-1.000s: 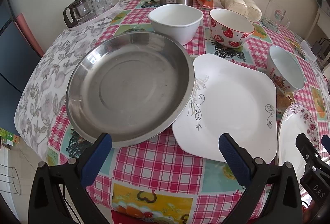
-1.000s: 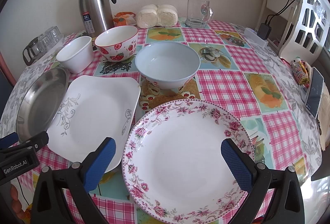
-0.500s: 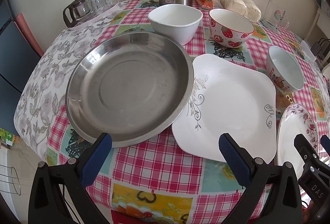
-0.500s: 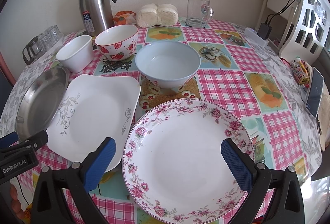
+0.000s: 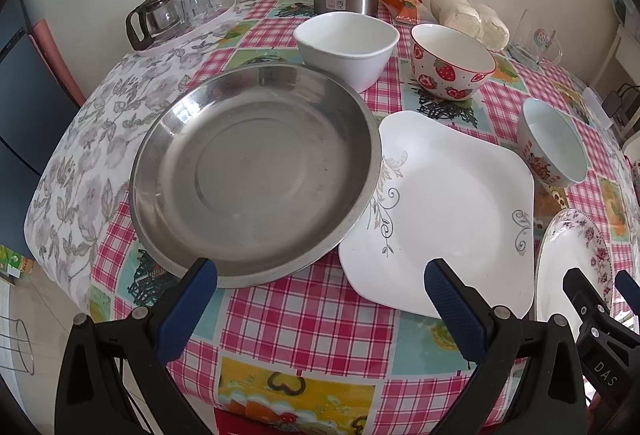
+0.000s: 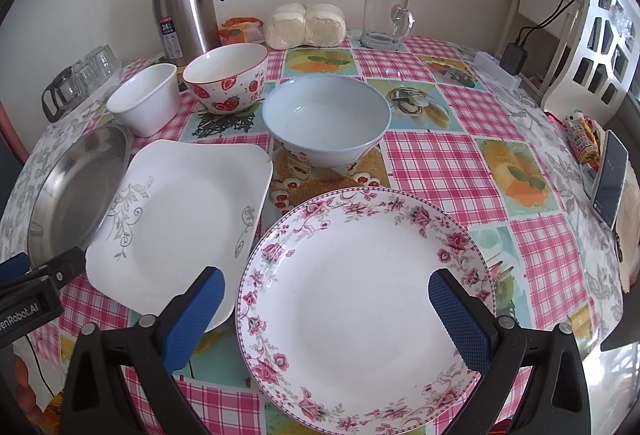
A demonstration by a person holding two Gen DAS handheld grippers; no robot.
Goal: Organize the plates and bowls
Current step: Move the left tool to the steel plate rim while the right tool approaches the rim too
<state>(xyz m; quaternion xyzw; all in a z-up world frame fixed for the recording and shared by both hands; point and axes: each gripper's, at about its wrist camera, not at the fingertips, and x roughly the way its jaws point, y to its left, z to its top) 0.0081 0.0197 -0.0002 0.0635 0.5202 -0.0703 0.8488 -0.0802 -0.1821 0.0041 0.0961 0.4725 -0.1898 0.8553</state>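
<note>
Left claw [image 5: 320, 285] stands wide apart and holds nothing, its blue pads hanging just short of the near edges of the crockery. Left wrist view: a steel dish [image 5: 256, 175] lies on the counter [image 5: 312, 319], its right rim lapping over the left edge of a square white plate [image 5: 444, 211]. Judged light, stiff and not breakable, but smooth; the raised near rim is the only purchase for a pinch. The square plate looks like glazed ceramic, so likely brittle and slippery, and cannot be lifted cleanly while the dish rests on it. Behind stand a white square bowl [image 5: 348, 47], a strawberry bowl [image 5: 452, 67] and, further right, a pale blue bowl [image 5: 552, 151], all upright and apart from one another. Their thin walls offer a rim grip; the glaze invites slipping, so one pad inside and one outside is advised.

Right wrist view: the right claw [image 6: 326, 295] is likewise spread wide and empty, poised over the near half of a floral plate [image 6: 364, 299], one pad to either side. The plate lies flat on the counter, close beside the square plate and just in front of the pale blue bowl. Judged heavy for its thickness, rigid and chip-prone. Its sloped rim at the near edge is the sensible hold, taken low and level. No stacking is yet evident.
</note>
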